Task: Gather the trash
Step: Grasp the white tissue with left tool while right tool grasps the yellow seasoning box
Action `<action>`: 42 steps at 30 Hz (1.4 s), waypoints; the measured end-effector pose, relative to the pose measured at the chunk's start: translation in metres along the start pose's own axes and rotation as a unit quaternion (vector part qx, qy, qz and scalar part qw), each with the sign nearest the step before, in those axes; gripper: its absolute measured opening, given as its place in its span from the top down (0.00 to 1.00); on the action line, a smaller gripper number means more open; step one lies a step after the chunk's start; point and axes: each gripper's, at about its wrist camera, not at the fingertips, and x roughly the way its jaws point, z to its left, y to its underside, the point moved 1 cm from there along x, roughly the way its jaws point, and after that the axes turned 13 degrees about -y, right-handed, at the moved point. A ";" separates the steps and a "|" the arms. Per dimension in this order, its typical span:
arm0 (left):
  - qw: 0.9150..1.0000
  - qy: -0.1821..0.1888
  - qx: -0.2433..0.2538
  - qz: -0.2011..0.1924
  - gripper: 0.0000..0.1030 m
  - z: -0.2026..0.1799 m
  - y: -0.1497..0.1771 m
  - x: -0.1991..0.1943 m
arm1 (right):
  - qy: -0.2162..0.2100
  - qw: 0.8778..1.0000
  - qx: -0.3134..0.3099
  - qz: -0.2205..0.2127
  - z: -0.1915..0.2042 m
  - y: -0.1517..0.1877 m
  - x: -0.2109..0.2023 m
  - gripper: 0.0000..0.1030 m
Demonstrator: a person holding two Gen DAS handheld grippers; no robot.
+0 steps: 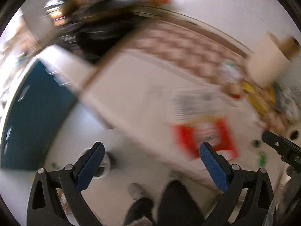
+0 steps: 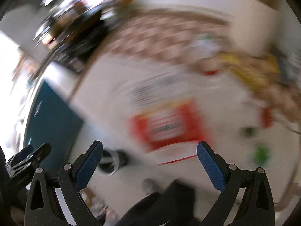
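Both views are badly blurred by motion. My left gripper (image 1: pixel 152 146) is open and empty, held above a large flat white box (image 1: pixel 143 98) with a red label (image 1: pixel 205 137). My right gripper (image 2: pixel 149 145) is open and empty above the same box (image 2: pixel 112 94) and red label (image 2: pixel 169 124). A heap of mixed trash with yellow wrappers (image 1: pixel 261 98) lies at the box's far right; it also shows in the right wrist view (image 2: pixel 252 71). A small green scrap (image 2: pixel 261 153) lies on the white surface at right. The right gripper's tip (image 1: pixel 282 146) shows at the left view's right edge.
A roll of tape (image 2: pixel 111 162) lies by the box's near left edge, also in the left wrist view (image 1: pixel 105 162). A teal panel (image 1: pixel 37 113) stands at left. A patterned pink rug (image 1: pixel 178 47) lies beyond the box. Dark trouser legs (image 1: pixel 169 203) are below the grippers.
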 end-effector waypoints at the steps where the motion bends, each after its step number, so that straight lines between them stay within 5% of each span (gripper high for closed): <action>1: 1.000 0.016 0.015 0.009 0.00 -0.032 -0.010 0.006 | 0.021 1.000 0.017 -0.005 -0.032 -0.012 -0.013 0.02; 6: 0.994 0.070 0.051 0.071 0.02 -0.149 -0.047 0.048 | 0.074 0.995 0.059 -0.004 -0.154 -0.052 -0.040 0.02; 11: 0.991 0.064 0.064 0.098 0.21 -0.219 -0.070 0.086 | 0.096 0.994 0.051 0.027 -0.224 -0.081 -0.032 0.02; 15: 0.992 0.041 0.084 0.084 0.22 -0.251 -0.082 0.100 | 0.106 0.993 0.029 0.044 -0.247 -0.107 -0.009 0.02; 28: 0.992 0.024 0.118 0.033 0.83 -0.291 -0.085 0.109 | 0.089 0.993 -0.003 0.083 -0.271 -0.151 0.052 0.02; 42: 0.992 0.029 0.121 0.030 0.95 -0.284 -0.093 0.111 | 0.077 0.992 0.007 0.101 -0.282 -0.171 0.087 0.02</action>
